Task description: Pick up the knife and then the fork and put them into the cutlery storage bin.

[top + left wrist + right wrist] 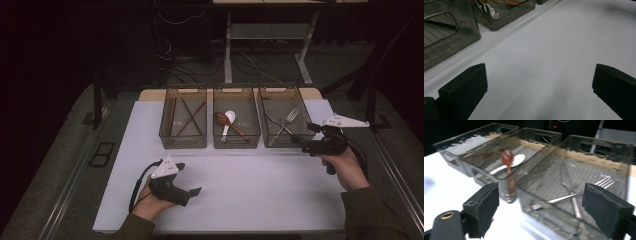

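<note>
Silver fork [290, 118], smoky-grey bin [296, 137]

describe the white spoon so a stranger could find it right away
On the white table, three smoky see-through bins stand in a row at the far edge; look in the middle bin. The white spoon lies there crossing a reddish-brown spoon. It is the one pale piece; the left bin holds chopsticks, the right bin metal forks.
</note>
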### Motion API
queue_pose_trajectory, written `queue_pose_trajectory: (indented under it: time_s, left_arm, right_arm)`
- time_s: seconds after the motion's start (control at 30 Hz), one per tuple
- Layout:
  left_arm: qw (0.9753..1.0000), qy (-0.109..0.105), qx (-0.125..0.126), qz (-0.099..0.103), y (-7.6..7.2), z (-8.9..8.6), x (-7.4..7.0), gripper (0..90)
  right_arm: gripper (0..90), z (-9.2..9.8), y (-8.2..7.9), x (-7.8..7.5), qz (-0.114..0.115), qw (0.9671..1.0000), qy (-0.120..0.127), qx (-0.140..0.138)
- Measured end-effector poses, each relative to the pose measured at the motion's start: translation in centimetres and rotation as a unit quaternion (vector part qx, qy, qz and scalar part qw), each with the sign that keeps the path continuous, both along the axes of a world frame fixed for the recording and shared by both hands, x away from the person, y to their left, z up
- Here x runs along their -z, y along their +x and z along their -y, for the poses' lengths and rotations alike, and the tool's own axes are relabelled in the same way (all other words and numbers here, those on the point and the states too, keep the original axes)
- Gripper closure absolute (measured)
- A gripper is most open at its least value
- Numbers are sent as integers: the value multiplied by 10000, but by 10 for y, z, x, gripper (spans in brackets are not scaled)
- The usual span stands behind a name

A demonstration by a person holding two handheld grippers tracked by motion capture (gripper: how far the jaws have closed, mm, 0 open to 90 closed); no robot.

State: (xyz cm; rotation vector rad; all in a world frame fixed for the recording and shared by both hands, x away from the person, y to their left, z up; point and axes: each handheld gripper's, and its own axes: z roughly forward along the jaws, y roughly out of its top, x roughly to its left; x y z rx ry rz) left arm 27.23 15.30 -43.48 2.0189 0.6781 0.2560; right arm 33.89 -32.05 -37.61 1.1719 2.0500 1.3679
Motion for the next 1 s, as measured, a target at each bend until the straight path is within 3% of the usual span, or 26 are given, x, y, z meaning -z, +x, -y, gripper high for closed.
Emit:
queue_pose_trajectory:
  time_s: [0.47, 0.87, 1.0]
  left_arm:
    - [10000, 31, 17, 2, -3, -1, 1, 0]
    - [10000, 13, 18, -1, -5, -1, 0, 0]
    - [10000, 28, 36, -7, -5, -1, 1, 0]
  right_arm:
    - [136, -25, -46, 31, -81, 9987, -139, -486]
    - [136, -25, -70, 54, -236, 9968, -67, -761]
    - [136, -23, -76, 63, -331, 9957, -163, -848]
